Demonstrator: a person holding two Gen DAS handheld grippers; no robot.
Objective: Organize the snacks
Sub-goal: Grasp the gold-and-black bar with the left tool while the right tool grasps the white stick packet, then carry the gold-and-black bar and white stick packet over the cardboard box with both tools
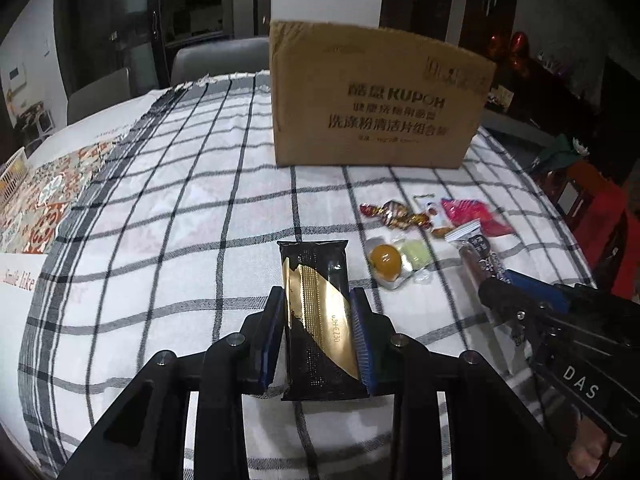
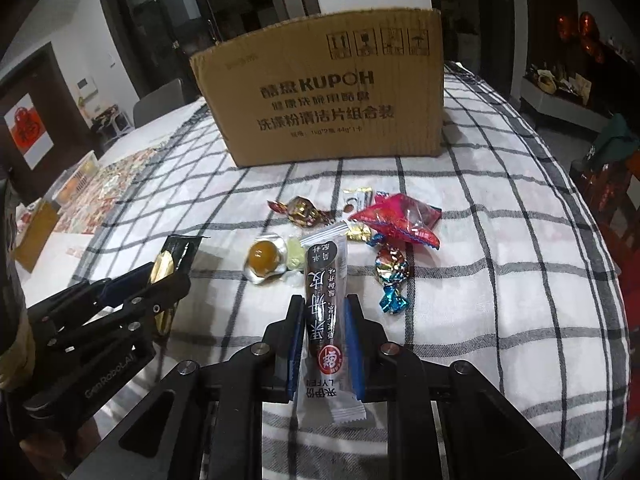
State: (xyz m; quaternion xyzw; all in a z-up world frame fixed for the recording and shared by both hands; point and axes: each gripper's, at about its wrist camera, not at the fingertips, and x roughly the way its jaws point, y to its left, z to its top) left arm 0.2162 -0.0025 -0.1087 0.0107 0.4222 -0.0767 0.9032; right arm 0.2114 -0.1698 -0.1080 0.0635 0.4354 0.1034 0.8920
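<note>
While both grippers are loaded, the risk is plain: the left gripper (image 1: 318, 336) has its jaws closed on the black-and-gold packet (image 1: 316, 304), pinched across its width at the lower centre of the left view, and that slick foil could slide out or crumple if the squeeze shifts on the way over. Same story on the other side, where the right gripper (image 2: 324, 336) has its jaws clamped on the long brown snack stick (image 2: 325, 292), lower centre of the right view, with the white crimped tail hanging loose below the jaws, so a tilt could let it swing or slip. Ahead, in the upper middle of both views, stands the cardboard box (image 2: 328, 92), likely the destination, but its near wall rises tall, and I judge both loads must clear that rim or they will knock it. Two grippers heading for one opening could also bump each other; they sit close side by side already. Between them and the box lies the rest of the pile on the checked desk (image 2: 500, 280): an egg-yolk pack (image 2: 264, 260), a pink packet (image 2: 400, 218), a blue-tailed candy (image 2: 392, 276) and a brown foil candy (image 2: 302, 210), all easy to sweep aside with a low pass.
</note>
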